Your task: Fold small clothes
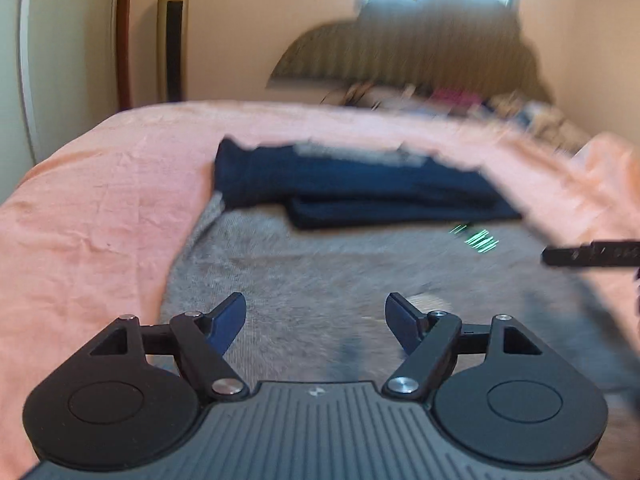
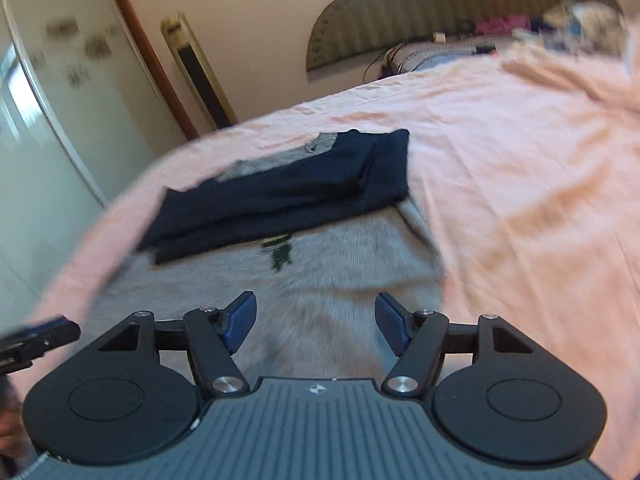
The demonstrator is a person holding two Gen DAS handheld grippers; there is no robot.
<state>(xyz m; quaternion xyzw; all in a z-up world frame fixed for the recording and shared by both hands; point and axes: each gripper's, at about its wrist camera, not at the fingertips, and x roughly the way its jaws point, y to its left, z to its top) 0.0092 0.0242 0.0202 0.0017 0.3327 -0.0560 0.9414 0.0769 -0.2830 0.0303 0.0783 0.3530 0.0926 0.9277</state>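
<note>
A small grey sweater (image 1: 320, 264) with navy sleeves (image 1: 360, 188) folded across its upper part lies flat on a pink bedsheet (image 1: 100, 200). It has a small green logo (image 1: 478, 240). My left gripper (image 1: 316, 320) is open and empty, just above the sweater's lower hem. In the right wrist view the same sweater (image 2: 320, 248) shows with navy sleeves (image 2: 280, 192) folded over and the green logo (image 2: 278, 252). My right gripper (image 2: 316, 320) is open and empty over the hem. The right gripper's finger shows at the left view's right edge (image 1: 592, 254).
The bed's padded headboard (image 1: 400, 52) and a pile of mixed clothes (image 1: 460, 100) lie at the far end. A tall gold tower fan (image 1: 172, 32) and a wardrobe door (image 2: 60, 100) stand to the left. Pink sheet (image 2: 520, 180) spreads right of the sweater.
</note>
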